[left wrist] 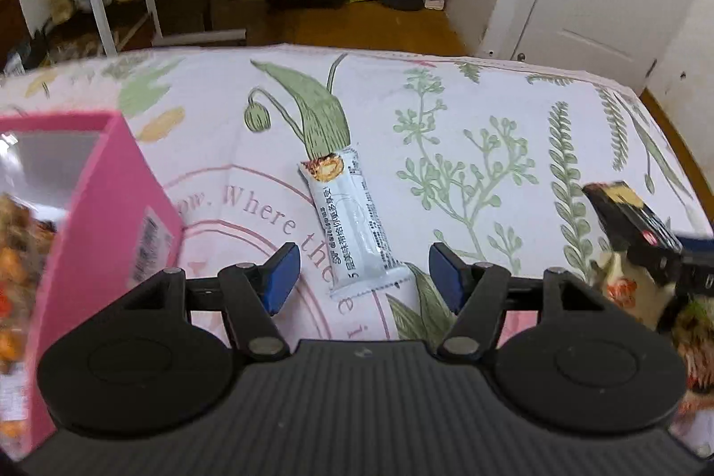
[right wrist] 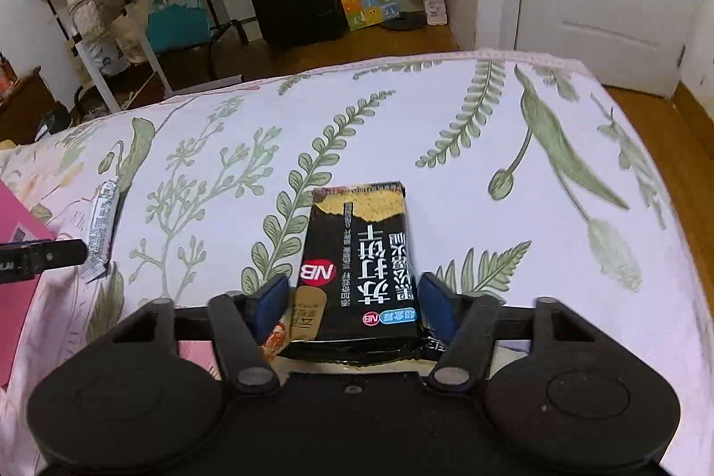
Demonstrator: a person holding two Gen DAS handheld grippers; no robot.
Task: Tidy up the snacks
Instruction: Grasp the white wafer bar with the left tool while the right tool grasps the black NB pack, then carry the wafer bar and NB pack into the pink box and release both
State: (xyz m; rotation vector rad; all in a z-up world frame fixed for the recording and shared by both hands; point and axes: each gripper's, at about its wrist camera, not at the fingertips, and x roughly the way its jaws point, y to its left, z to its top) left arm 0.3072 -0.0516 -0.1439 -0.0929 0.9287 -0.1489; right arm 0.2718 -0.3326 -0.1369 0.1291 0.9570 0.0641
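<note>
While the right gripper (right wrist: 352, 300) straddles the black cracker box (right wrist: 359, 262) at lower centre of its view, its blue fingers (right wrist: 272, 304) stand just beside the box's long sides; whether the pads already press on the cardboard cannot be told. If they bite only the near end, I judge the box could pivot and droop on lifting, or its thin walls could buckle. A smaller packet (right wrist: 296, 320) pokes out under the box's near left corner, so the left pad may catch it and drag it along.

The left gripper (left wrist: 363, 275) hangs with its fingers (left wrist: 281, 275) about half spread and holding nothing, above the near end of the white snack bar (left wrist: 352, 224) lying slanted on the leaf-print bedspread (left wrist: 468, 110) at frame centre. Because the bar sits askew to the gap, a closing grip could pinch only wrapper, or gather the soft cloth with it. The pink box (left wrist: 107, 208) at the left edge stands close, and a hasty swing could knock it.
</note>
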